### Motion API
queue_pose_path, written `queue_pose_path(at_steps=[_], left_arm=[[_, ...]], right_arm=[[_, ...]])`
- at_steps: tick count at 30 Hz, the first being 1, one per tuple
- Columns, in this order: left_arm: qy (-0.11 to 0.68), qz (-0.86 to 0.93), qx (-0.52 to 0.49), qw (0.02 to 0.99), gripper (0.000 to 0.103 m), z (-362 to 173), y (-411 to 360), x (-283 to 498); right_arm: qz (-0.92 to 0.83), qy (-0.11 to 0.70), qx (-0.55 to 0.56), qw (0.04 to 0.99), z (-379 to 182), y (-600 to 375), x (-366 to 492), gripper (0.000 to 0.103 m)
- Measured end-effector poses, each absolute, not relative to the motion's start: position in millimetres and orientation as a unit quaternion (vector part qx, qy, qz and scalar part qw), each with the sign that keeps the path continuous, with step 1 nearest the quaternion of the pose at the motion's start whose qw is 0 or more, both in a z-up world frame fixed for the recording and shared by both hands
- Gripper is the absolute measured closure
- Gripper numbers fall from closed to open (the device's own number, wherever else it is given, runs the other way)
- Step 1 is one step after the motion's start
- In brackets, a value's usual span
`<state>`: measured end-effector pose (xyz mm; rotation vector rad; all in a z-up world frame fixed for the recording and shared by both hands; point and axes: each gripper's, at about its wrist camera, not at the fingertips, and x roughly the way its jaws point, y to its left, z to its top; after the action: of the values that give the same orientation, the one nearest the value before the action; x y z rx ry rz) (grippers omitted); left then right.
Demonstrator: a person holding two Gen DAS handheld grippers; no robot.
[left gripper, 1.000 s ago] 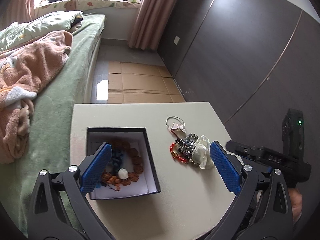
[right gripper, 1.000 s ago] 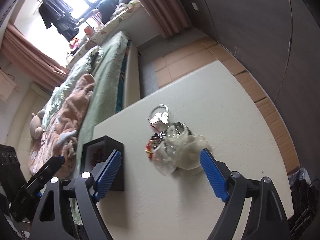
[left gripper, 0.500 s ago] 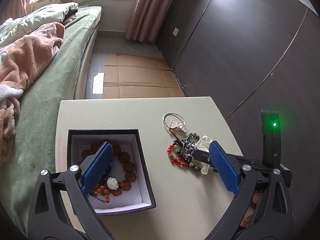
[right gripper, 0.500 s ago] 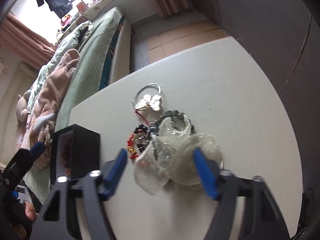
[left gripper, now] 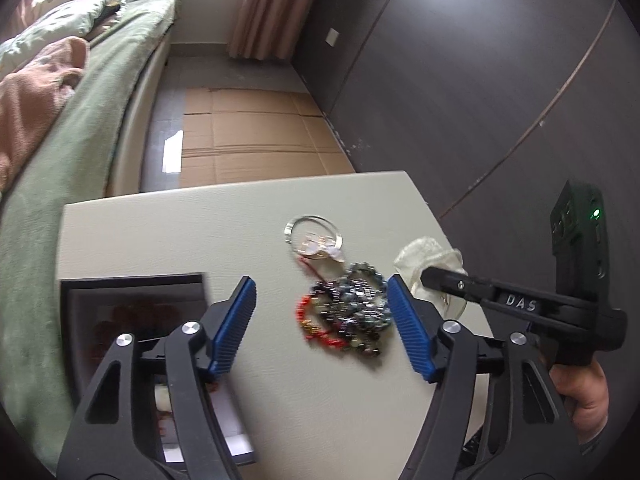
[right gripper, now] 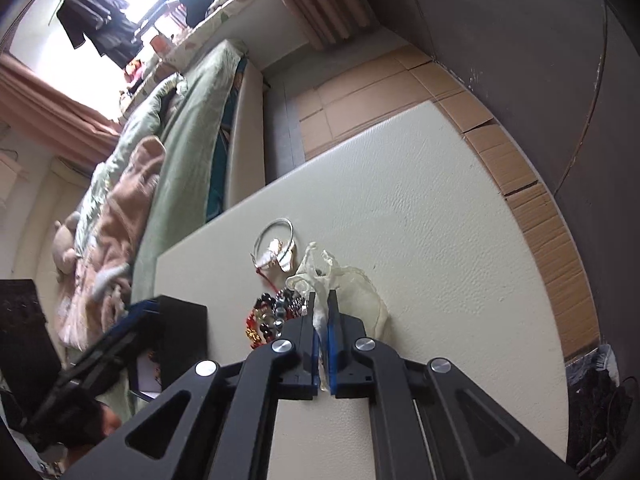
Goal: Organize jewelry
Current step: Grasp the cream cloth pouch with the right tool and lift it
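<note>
A tangle of bead bracelets (left gripper: 348,312), dark and red, lies on the cream table (left gripper: 160,232). My left gripper (left gripper: 322,320) hovers over it with the beads between its blue pads (left gripper: 408,328). Its jaws are closing and neither pad presses on the beads. My right gripper (right gripper: 321,308) is shut on a sheer cream pouch (right gripper: 360,284), pinched just right of the beads (right gripper: 272,316). In the left wrist view, that gripper (left gripper: 426,276) holds the pouch (left gripper: 424,250) by its edge. A silver bangle with a charm (left gripper: 314,236) lies beyond the pile. The black box (left gripper: 132,284) holds brown beads.
A bed with a green cover (left gripper: 80,128) runs along the table's left side. Flattened cardboard (left gripper: 248,136) covers the floor beyond the table. A dark wardrobe wall (left gripper: 460,80) stands to the right. A hand (left gripper: 580,396) grips the right tool's handle.
My left gripper has moved right, from over the box to over the bead pile, and its jaws have narrowed. My right gripper has shut on the pouch and drawn it off the beads.
</note>
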<state>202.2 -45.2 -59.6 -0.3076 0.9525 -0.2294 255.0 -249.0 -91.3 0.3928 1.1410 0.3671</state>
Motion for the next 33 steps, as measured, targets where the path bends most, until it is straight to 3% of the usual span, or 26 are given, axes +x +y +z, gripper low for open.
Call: queue_pose_path(at_steps=[2,4,9,21,24,33], left_arm=[[0.467,-0.115,-0.143,0.865,0.048,-63.3,-55.8,206.6],[0.484,-0.118,-0.148,0.854,0.065,-69.0,-62.8,212.2],[0.535,-0.120,-0.170,0.819,0.077,-86.3,-75.5,232.5],[0.583,-0.087,-0.153,0.793,0.083,-116.6,-96.7,248.8],[0.584,-0.073,-0.138,0.797,0.089,-116.0,-98.2,249.3],[0.595,-0.060,-0.097,0.795,0.092,-112.5,-108.0,254.5]], right_arm=[[0.166,0.528,0.192,0.810,-88.1,-257.5,256.4,0.100],[0.163,0.525,0.203,0.811,-86.6,-265.9,257.0,0.100],[0.152,0.517,0.227,0.811,-84.8,-282.7,259.5,0.099],[0.157,0.505,0.248,0.811,-77.6,-301.9,252.3,0.099],[0.159,0.503,0.250,0.812,-76.1,-302.5,250.2,0.099],[0.170,0.499,0.250,0.812,-70.8,-301.3,242.3,0.099]])
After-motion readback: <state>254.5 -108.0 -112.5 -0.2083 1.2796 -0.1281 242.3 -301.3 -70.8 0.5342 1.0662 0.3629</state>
